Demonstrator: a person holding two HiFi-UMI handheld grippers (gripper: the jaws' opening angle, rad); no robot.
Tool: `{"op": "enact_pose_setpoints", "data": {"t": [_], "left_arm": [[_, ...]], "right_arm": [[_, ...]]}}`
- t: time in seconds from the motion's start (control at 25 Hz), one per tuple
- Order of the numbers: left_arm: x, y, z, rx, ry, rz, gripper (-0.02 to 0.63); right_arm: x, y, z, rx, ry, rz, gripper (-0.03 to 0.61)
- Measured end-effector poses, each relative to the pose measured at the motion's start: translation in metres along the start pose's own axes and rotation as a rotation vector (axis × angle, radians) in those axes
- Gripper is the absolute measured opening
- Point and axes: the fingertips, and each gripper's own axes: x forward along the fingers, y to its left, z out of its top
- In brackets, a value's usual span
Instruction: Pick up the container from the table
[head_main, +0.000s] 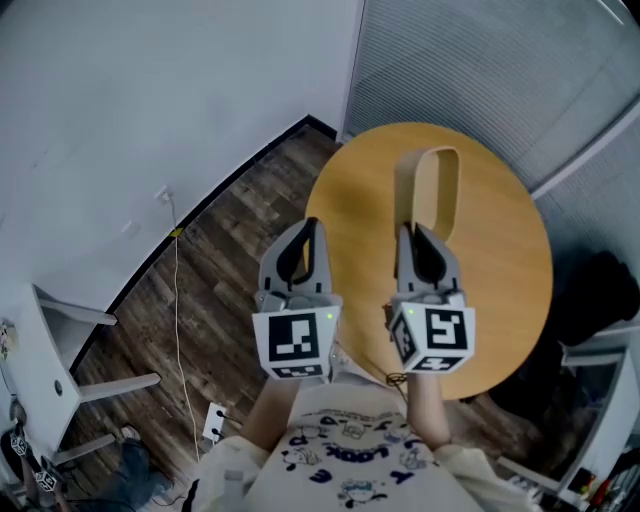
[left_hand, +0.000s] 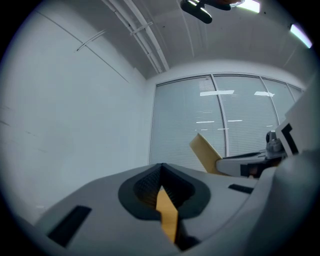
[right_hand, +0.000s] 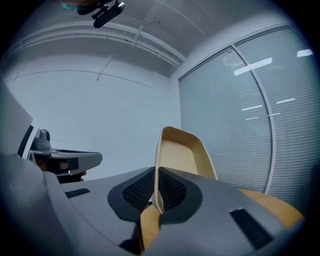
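**Head view.** L & R grippers side by side, marker cubes toward the person. The right gripper (head_main: 416, 233) is over the round wooden table (head_main: 505, 250). The tan container (head_main: 405, 190) sticks out beyond its tips, stood on edge w/ open side to the right, above the tabletop near the centre. The left gripper (head_main: 311, 227) is at the table's left edge, partly over the dark plank floor (head_main: 215, 290). Its fingers meet at the tip, nothing in them. A thin cable (head_main: 180, 330) runs down the floor by the white wall (head_main: 150, 90). The person's printed shirt (head_main: 345, 465) shows at bottom.

**Left gripper view.** Left gripper (left_hand: 161, 169): jaws together, pads touching at the top, nothing clamped. A tan sliver shows thru the gap lower down; can't tell what it is. Right of it, the right gripper (left_hand: 247, 164) is seen side-on w/ the container (left_hand: 204, 150) poking up-left from its tips. Window blinds (left_hand: 185, 125) behind.

**Right gripper view.** Right gripper (right_hand: 156, 176): jaws closed on the container (right_hand: 182, 150). One thin side wall is pinched between the black ribbed pads. The rest rises above and to the right of the pads, upright, inside facing right, rounded corners. Table (right_hand: 272, 206) shows low at right, below the gripper body. Left gripper (right_hand: 67, 161) at far left, apart from the container. Blinds (right_hand: 235, 115) to the right, plain wall (right_hand: 100, 115) behind.
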Motion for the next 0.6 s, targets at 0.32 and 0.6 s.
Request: {"op": "enact_pose_setpoints", "data": {"t": [0.32,0.6], "left_arm": [[-0.003,-0.016,0.01,-0.001,-0.02,0.005,0.002],[-0.006,-0.016,0.013,0.017,-0.016,0.011,0.002]], "right_arm": [[-0.006,-0.012,0.005,0.012,-0.04,0.015,0.018],[-0.009,-0.011,0.002,0.009,-0.013,0.022,0.018]]}}
